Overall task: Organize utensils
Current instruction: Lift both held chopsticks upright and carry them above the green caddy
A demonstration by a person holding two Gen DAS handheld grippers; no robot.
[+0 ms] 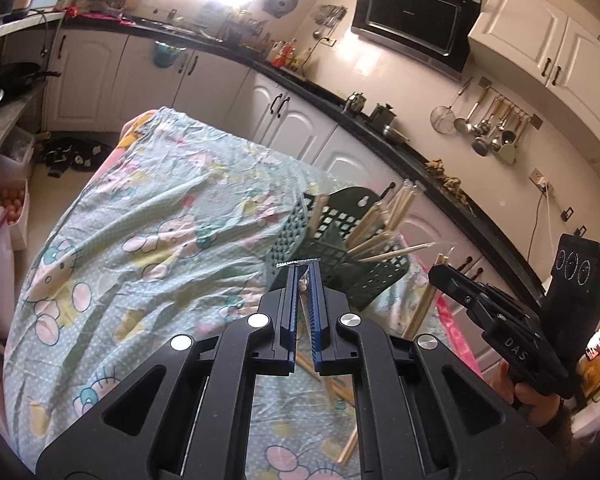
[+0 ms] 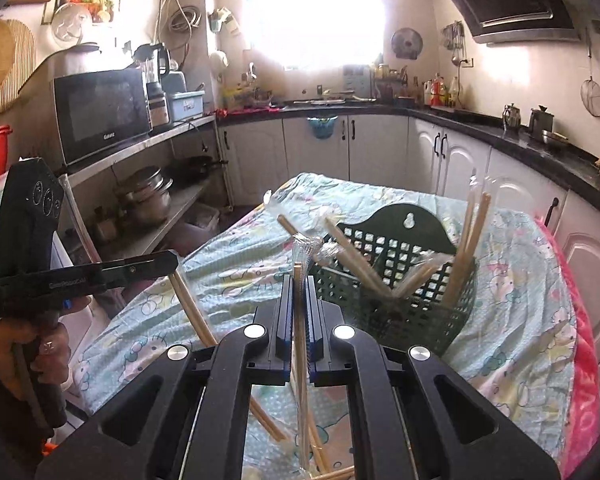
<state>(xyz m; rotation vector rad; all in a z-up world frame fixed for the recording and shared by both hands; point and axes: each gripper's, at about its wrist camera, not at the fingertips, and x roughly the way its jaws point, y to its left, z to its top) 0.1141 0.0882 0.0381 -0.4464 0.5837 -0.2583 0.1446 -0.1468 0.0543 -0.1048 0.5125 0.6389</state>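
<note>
Here the left hand-held gripper [image 1: 305, 270] is clamped on a clear-wrapped pair of wooden chopsticks [image 1: 305, 364] that hangs below it over the desk's cartoon-print cloth [image 1: 140, 208]. The right hand-held gripper [image 2: 299, 280] pinches another wrapped wooden pair [image 2: 300, 344]. Just beyond both stands the dark green perforated plastic basket [image 2: 396, 256], holding more chopsticks.

Both wrist views downward over shared basket [image 1: 340, 248]
</note>
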